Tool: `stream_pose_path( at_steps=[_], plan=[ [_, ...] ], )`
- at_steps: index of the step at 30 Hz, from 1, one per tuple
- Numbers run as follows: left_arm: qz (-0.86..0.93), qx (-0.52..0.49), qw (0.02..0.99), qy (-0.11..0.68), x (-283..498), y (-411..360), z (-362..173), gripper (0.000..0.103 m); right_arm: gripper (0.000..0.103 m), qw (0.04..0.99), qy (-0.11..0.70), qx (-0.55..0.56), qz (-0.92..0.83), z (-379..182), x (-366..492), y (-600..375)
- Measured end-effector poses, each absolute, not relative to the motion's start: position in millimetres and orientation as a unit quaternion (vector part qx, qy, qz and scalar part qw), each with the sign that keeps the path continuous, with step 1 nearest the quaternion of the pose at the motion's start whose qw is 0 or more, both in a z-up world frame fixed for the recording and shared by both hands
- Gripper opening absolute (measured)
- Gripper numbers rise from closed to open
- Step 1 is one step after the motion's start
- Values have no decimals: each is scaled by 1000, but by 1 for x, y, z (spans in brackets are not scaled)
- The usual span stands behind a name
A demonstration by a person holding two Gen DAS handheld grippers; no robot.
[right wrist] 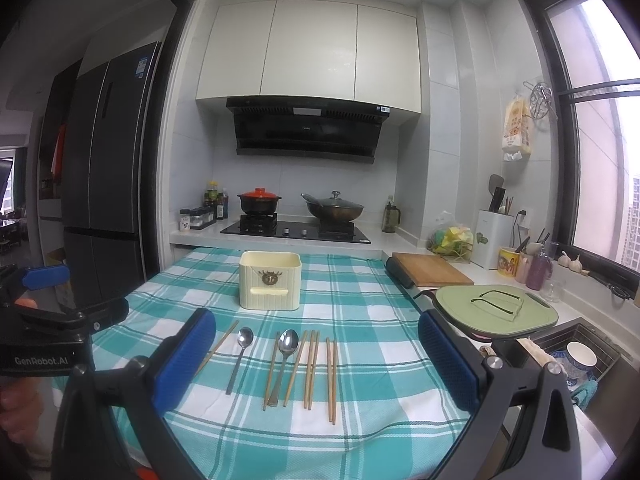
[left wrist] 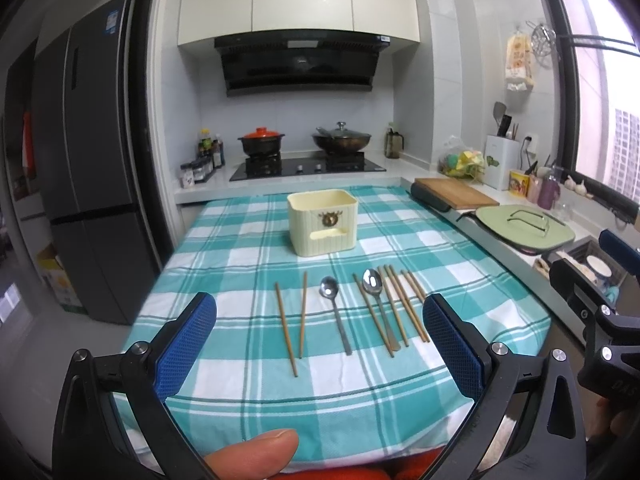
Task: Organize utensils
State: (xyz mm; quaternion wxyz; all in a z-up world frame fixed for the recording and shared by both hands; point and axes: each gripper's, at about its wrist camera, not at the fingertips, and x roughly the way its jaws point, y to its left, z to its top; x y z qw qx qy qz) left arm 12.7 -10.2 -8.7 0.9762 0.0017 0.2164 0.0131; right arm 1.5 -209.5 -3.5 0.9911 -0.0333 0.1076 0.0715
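Observation:
A cream utensil holder [left wrist: 322, 222] [right wrist: 270, 286] stands on the teal checked tablecloth [left wrist: 248, 248] [right wrist: 360, 304]. In front of it lie several wooden chopsticks [left wrist: 303, 314] [right wrist: 311, 368] and two metal spoons, a small one [left wrist: 335, 316] [right wrist: 240, 354] and a larger one [left wrist: 378, 304] [right wrist: 283, 360]. My left gripper [left wrist: 320, 344] is open and empty, above the near table edge facing the utensils. My right gripper [right wrist: 316, 360] is open and empty, also near the front edge. The right gripper shows at the right of the left wrist view [left wrist: 616, 320]; the left gripper shows at the left of the right wrist view [right wrist: 44, 320].
Behind the table is a hob [left wrist: 306, 168] with a red-lidded pot [left wrist: 262, 142] and a wok [left wrist: 341, 140]. On the right counter lie a wooden board [right wrist: 430, 274], a green lid [right wrist: 496, 312] and a sink [right wrist: 580, 356]. A fridge [left wrist: 88, 168] stands left.

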Motion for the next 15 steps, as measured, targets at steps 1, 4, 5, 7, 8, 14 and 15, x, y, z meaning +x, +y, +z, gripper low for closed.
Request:
stream_pose_path(
  at_steps=[1, 4, 5, 7, 8, 14, 15],
  plan=[
    [13, 2, 976, 217, 13, -10, -9, 103, 103, 991, 109, -33, 72, -4, 2, -210],
    [12, 3, 975, 220, 15, -10, -9, 103, 103, 991, 113, -31, 72, -6, 3, -213],
    [12, 3, 975, 221, 15, -10, -9, 103, 103, 990, 114, -31, 72, -7, 3, -213],
    [12, 3, 975, 222, 16, -10, -9, 103, 103, 990, 114, -31, 72, -7, 3, -214],
    [12, 3, 975, 222, 16, -10, -9, 103, 103, 990, 114, -31, 72, -8, 3, -214],
    [11, 3, 975, 224, 17, -11, -10, 103, 103, 990, 117, -32, 72, -8, 5, -212],
    [10, 3, 974, 225, 17, -11, -10, 103, 103, 990, 118, -33, 72, -8, 6, -212]
  ],
)
